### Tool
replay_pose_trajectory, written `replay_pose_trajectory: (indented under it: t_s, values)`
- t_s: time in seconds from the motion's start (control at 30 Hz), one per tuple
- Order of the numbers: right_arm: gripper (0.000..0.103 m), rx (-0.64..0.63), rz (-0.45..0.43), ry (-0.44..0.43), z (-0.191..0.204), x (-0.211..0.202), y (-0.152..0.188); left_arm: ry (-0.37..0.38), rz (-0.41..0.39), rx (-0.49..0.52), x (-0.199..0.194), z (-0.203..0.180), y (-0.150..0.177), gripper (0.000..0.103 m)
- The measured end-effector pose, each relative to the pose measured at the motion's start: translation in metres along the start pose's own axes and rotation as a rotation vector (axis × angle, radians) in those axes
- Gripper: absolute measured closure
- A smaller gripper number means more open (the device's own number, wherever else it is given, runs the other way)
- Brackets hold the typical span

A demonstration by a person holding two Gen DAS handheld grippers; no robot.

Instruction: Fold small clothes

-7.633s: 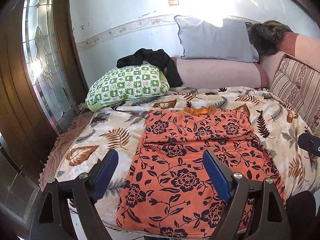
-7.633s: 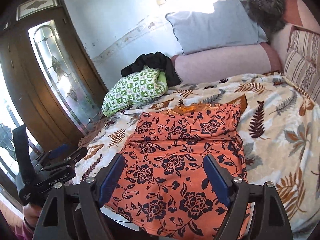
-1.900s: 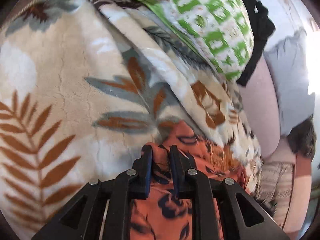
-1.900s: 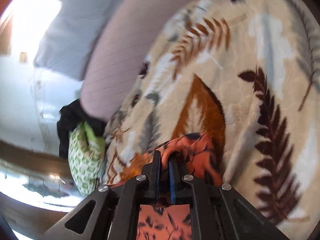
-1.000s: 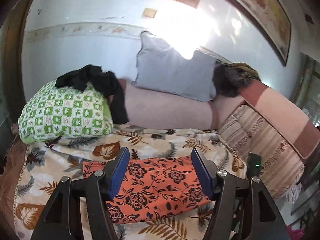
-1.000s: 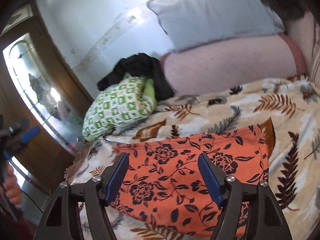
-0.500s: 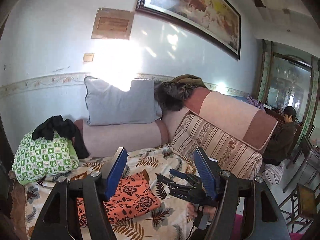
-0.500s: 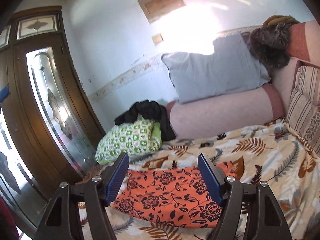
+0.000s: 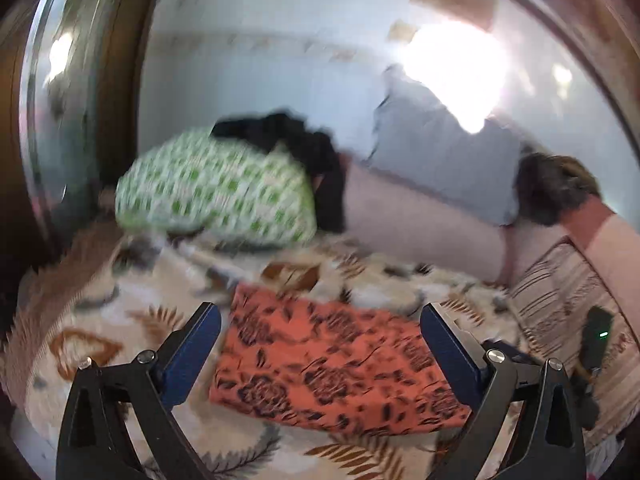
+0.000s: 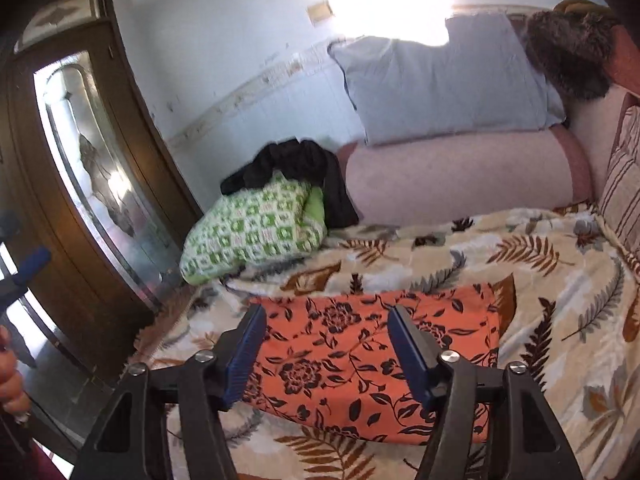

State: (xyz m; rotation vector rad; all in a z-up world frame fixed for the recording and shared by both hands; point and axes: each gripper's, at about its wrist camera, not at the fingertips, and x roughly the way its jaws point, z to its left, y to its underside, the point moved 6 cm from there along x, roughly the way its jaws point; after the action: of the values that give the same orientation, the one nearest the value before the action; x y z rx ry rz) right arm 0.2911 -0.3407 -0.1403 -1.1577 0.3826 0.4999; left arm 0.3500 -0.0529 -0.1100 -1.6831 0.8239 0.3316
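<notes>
green pillow (image 9: 216,196) motion-blurred, hand (image 10: 10,384) cropped

Home living room: cushioned sofa (image 10: 452,176), blanket (image 10: 560,280)

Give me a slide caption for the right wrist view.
Right gripper, jaws closing on nothing, above the folded orange floral garment on a leaf-print blanket.

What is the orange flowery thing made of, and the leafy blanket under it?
The orange flowery garment looks like thin, smooth woven cloth, maybe cotton or rayon: it lies flat with crisp folded edges and a matte print. The leafy blanket looks like soft plush fleece: its surface seems fuzzy and slightly dimpled. Neither can be told for sure.
</notes>
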Motion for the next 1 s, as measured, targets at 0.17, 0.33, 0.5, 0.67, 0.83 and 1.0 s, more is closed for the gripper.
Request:
replay_pose_trajectory:
  t_s: [0.17, 0.33, 0.5, 0.67, 0.83, 1.0]
  values:
    - [0.044, 0.06, 0.161, 0.088, -0.046, 0.12, 0.029, -0.132, 0.147, -0.152, 0.11, 0.086, 0.064, 0.006]
    - [0.044, 0.116, 0.218, 0.226, -0.098, 0.206, 0.038, -0.217, 0.325, -0.215, 0.175, 0.116, 0.115, 0.006]
    - [0.044, 0.15, 0.246, 0.399, -0.152, 0.262, 0.036, -0.276, 0.338, -0.174, 0.195, 0.12, 0.117, 0.006]
    - [0.043, 0.087, 0.225, 0.321, -0.102, 0.268, 0.008, -0.262, 0.285, -0.241, 0.178, 0.132, 0.104, 0.006]
    - [0.043, -0.09, 0.272, -0.006, 0.033, 0.294, 0.012, -0.345, 0.241, -0.215, 0.158, 0.154, 0.098, 0.006]
    - [0.044, -0.099, 0.439, -0.076, 0.102, 0.366, 0.042, -0.339, 0.3, -0.229, 0.157, 0.174, 0.111, 0.006]
